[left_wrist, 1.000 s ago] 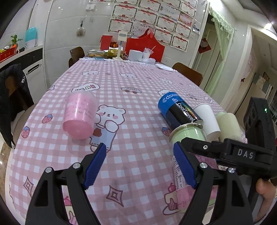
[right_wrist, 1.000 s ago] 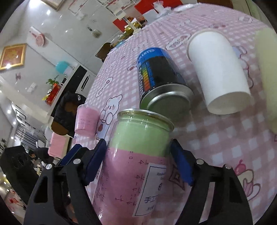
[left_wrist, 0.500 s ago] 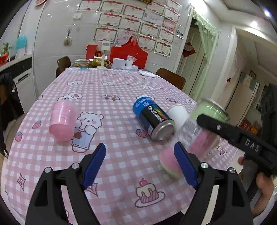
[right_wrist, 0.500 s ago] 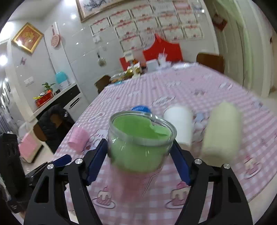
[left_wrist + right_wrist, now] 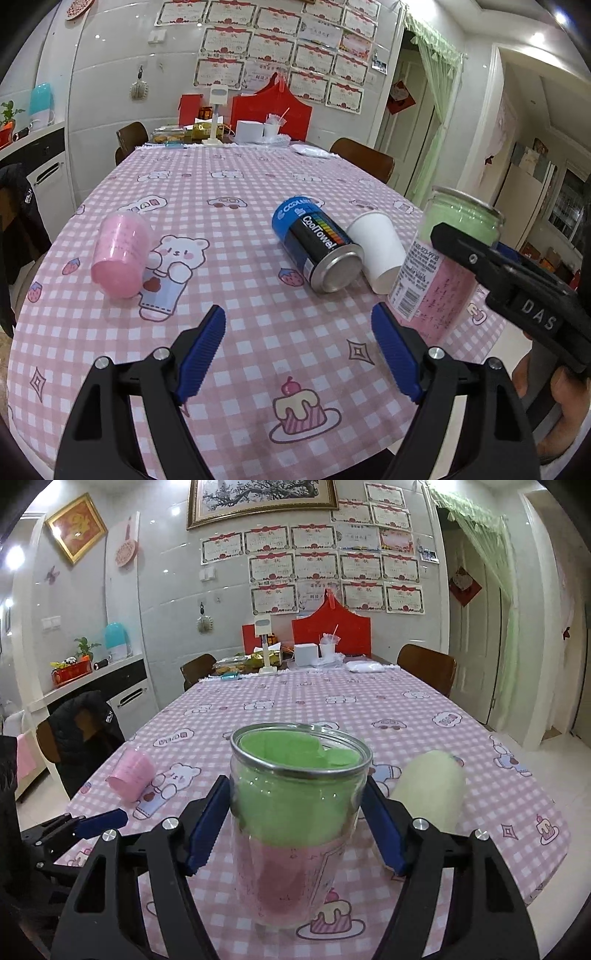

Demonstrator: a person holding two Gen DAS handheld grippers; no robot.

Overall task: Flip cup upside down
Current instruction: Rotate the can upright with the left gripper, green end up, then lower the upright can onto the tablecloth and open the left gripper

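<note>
My right gripper (image 5: 295, 827) is shut on a clear cup (image 5: 291, 830) with a green upper band, a pink lower band and a metal rim. The cup stands nearly upright, its base at the pink checked tablecloth (image 5: 406, 716). In the left wrist view the same cup (image 5: 439, 266) is at the right, with the right gripper's black finger (image 5: 517, 280) across it. My left gripper (image 5: 299, 354) is open and empty above the near part of the table (image 5: 258, 325).
A pink cup (image 5: 122, 254) lies on its side at the left. A blue-and-black can (image 5: 317, 243) and a white paper cup (image 5: 376, 247) lie on their sides beside the held cup. A cream cup (image 5: 428, 786) lies at the right. Chairs and boxes stand at the far end.
My right gripper has swung the clear cup from lying tilted to nearly upright, and it now stands at the tablecloth. The left gripper has drawn back and stays open.
</note>
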